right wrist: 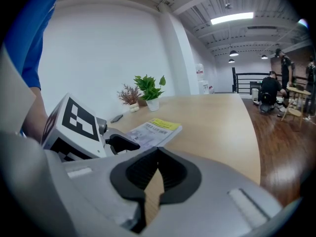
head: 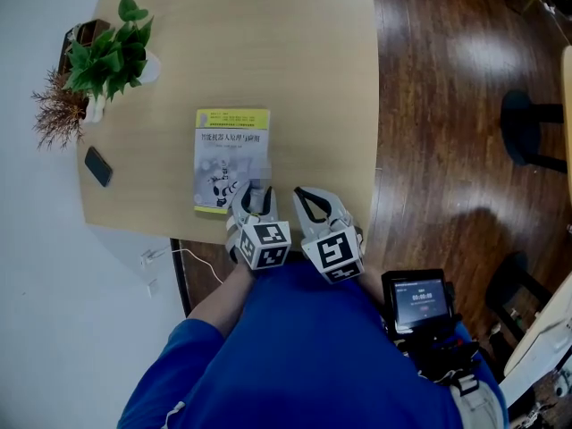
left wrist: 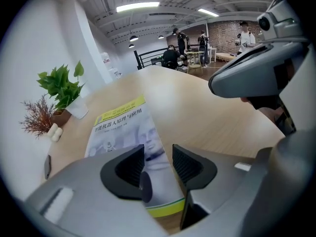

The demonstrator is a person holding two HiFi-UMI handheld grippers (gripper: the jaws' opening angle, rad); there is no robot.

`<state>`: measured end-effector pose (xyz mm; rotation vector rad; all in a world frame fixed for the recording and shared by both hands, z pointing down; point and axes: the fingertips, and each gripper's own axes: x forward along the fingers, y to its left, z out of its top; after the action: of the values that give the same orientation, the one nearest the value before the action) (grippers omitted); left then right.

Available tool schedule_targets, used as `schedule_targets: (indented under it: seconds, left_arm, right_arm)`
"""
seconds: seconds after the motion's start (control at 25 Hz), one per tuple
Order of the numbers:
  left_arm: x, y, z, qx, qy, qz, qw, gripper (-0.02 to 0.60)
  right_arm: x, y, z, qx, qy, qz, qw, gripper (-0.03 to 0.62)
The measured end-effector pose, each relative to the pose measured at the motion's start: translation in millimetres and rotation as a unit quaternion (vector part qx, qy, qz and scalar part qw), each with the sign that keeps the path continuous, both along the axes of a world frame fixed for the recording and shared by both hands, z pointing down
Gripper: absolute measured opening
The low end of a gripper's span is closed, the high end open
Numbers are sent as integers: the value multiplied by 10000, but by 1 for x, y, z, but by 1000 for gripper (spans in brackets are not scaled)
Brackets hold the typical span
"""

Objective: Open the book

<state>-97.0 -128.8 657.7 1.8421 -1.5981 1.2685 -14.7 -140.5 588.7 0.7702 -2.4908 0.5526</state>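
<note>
A closed book (head: 231,159) with a yellow-banded white cover lies flat near the front edge of the wooden table (head: 286,52). My left gripper (head: 253,200) hovers over the book's near right corner, its jaws open. In the left gripper view the book (left wrist: 121,127) shows between and beyond the spread pads, and nothing is gripped by the left gripper (left wrist: 158,166). My right gripper (head: 312,204) sits just right of the book above bare table, its jaws shut and empty. The right gripper view shows the right gripper (right wrist: 157,163) with the pads meeting and the book (right wrist: 154,130) off to the left.
A potted green plant (head: 113,54) and a dried brown sprig (head: 57,114) stand at the table's left side, with a dark phone (head: 98,165) nearer the edge. A screen device (head: 417,300) hangs at the person's right. Dark wooden floor and a chair (head: 527,137) lie to the right.
</note>
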Motion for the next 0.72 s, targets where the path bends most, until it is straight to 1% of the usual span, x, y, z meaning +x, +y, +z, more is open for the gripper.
schedule_targets:
  seconds: [0.2, 0.4, 0.56, 0.72]
  left_arm:
    - [-4, -1, 6, -69, -108, -87, 9999, 190]
    - [-6, -2, 5, -70, -127, -186, 9997, 187]
    - [-6, -2, -1, -22, -95, -261, 9996, 187]
    - [-6, -1, -10, 82, -81, -308, 9995, 170]
  right_arm:
    - [-1, -3, -2, 5, -46, 13, 10000, 3]
    - [1, -5, -2, 25, -50, -68, 10000, 3]
    - [3, -6, -4, 40, -92, -125, 9999, 3]
    - [3, -3, -8, 62, -145, -168, 9997, 3]
